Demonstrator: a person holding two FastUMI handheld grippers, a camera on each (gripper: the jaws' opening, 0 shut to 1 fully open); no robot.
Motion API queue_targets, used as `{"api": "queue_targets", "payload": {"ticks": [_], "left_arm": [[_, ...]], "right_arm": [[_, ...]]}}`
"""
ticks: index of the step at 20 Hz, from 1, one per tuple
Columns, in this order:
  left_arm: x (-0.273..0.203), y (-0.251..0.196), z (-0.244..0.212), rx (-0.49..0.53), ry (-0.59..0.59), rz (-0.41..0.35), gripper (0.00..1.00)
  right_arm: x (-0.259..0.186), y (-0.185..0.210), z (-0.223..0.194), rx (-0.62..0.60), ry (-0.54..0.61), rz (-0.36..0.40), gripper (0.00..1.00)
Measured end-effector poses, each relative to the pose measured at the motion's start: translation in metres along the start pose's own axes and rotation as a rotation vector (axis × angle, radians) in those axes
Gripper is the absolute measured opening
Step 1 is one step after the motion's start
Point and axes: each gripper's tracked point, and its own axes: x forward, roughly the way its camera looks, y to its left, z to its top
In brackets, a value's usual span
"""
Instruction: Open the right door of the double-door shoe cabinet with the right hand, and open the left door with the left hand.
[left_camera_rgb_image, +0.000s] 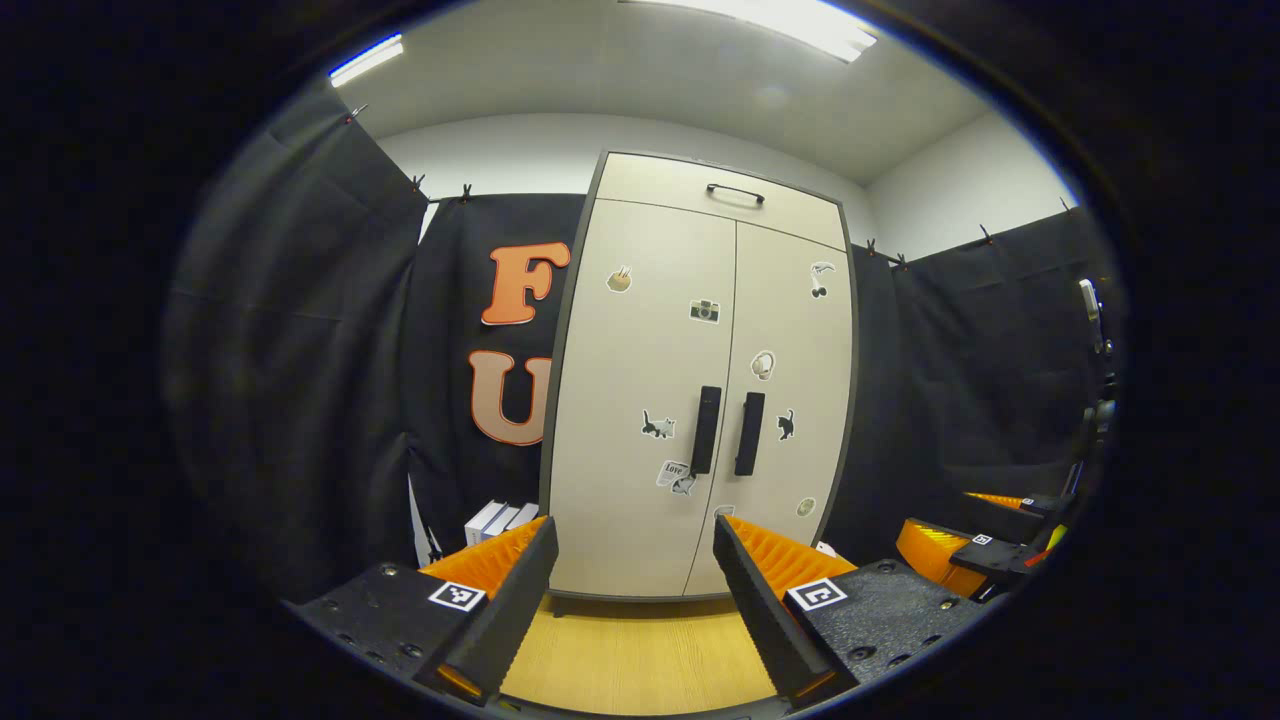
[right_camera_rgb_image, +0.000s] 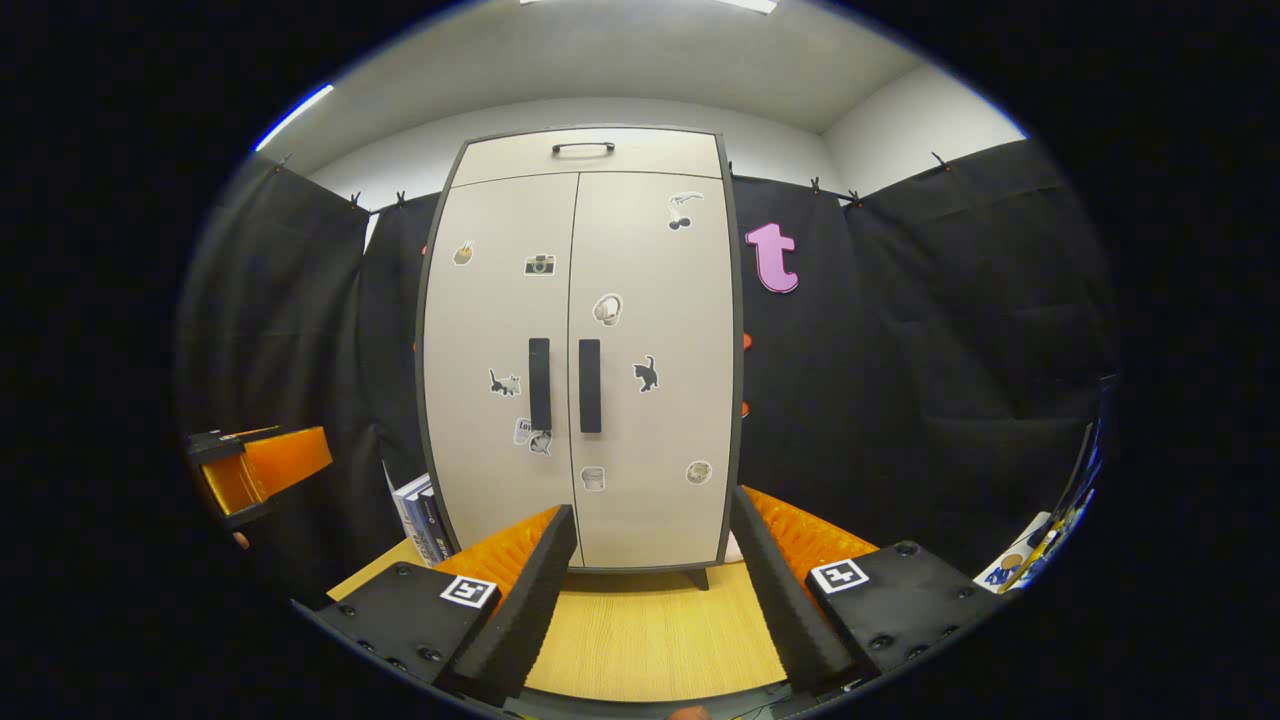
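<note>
A beige double-door shoe cabinet stands upright ahead, both doors closed and dotted with small stickers. Two black vertical handles sit side by side at the middle seam: the left door handle and the right door handle. My left gripper is open, well short of the cabinet, with nothing between its fingers. My right gripper is open too, also short of the doors. In the left gripper view the right gripper appears at the right edge; in the right gripper view the left gripper appears at the left edge.
The cabinet stands on a light wooden surface. A top drawer with a black handle sits above the doors. Several books lean beside the cabinet's left foot. Black cloth walls close in both sides.
</note>
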Motion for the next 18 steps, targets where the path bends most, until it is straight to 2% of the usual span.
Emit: {"api": "queue_targets", "payload": {"ticks": [5,8,13,14,15,16,17,18], "left_arm": [[0.006,0.009,-0.002,0.009,0.003,0.026,0.95],[0.01,0.015,-0.003,0.015,0.005,0.04,0.92],[0.017,0.024,-0.002,0.028,0.002,0.068,0.95],[0.019,0.026,-0.002,0.028,0.003,0.075,0.95],[0.022,0.029,-0.003,0.027,0.006,0.08,0.92],[0.024,0.032,-0.004,0.026,0.009,0.087,0.95],[0.026,0.035,-0.004,0.027,0.007,0.098,0.92],[0.028,0.039,-0.003,0.029,0.004,0.107,0.95]], "right_arm": [[0.03,0.008,-0.001,-0.01,0.032,0.004,0.98],[0.054,0.015,0.007,-0.007,0.022,0.018,0.98],[0.101,0.024,0.026,-0.029,0.003,0.009,0.98],[0.111,0.028,0.029,-0.032,0.007,0.013,0.89],[0.123,0.034,0.031,-0.032,0.01,0.021,0.89],[0.134,0.037,0.035,-0.029,0.011,0.027,0.97],[0.146,0.04,0.04,-0.024,0.011,0.027,0.97],[0.158,0.042,0.044,-0.017,0.008,0.024,1.0]]}}
